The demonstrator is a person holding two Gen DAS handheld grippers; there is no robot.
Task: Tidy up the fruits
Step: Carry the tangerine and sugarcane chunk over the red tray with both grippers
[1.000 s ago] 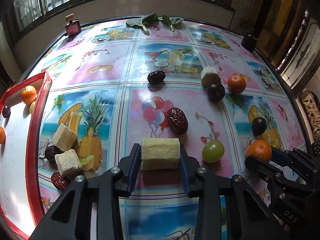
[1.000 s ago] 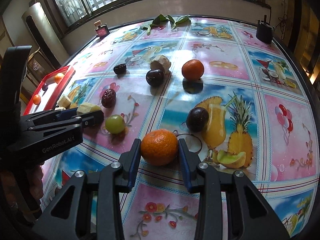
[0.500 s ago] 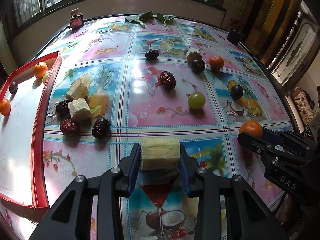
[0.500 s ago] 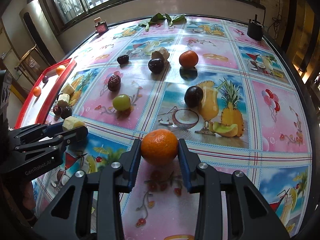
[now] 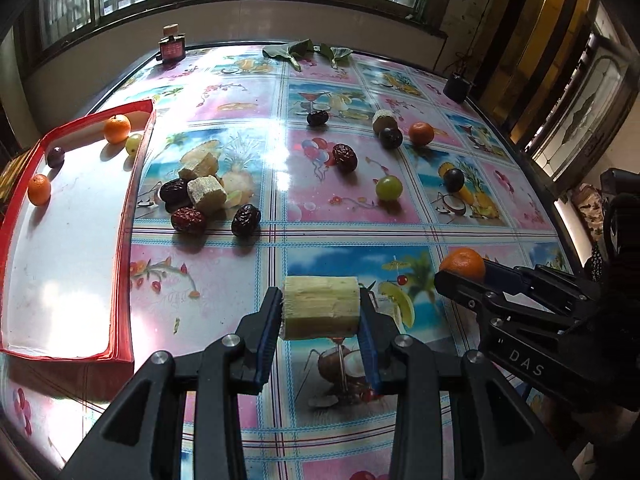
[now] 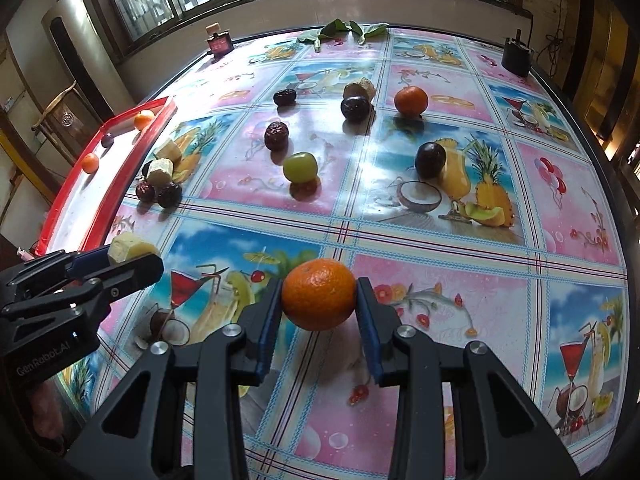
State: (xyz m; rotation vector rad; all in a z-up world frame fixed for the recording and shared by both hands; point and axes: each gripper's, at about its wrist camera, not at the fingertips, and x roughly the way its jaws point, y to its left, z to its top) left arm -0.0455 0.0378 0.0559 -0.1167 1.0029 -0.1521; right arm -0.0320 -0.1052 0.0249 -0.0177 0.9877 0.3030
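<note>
Transport step: left gripper (image 5: 320, 312) clamps a sugarcane piece (image 5: 320, 307), right gripper (image 6: 319, 300) clamps a tangerine (image 6: 319, 294). Next, judged: carry both leftward into the red tray (image 5: 124, 216).

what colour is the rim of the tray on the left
Red, around a white inside. The tray shows best in the left wrist view.

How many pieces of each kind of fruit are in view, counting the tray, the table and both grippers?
Oranges: 4, one in the right gripper
Sugarcane chunks: 4, one in the left gripper
Red dates: 5
Dark plums: 3
Green grapes: 2
Total: 18
</note>
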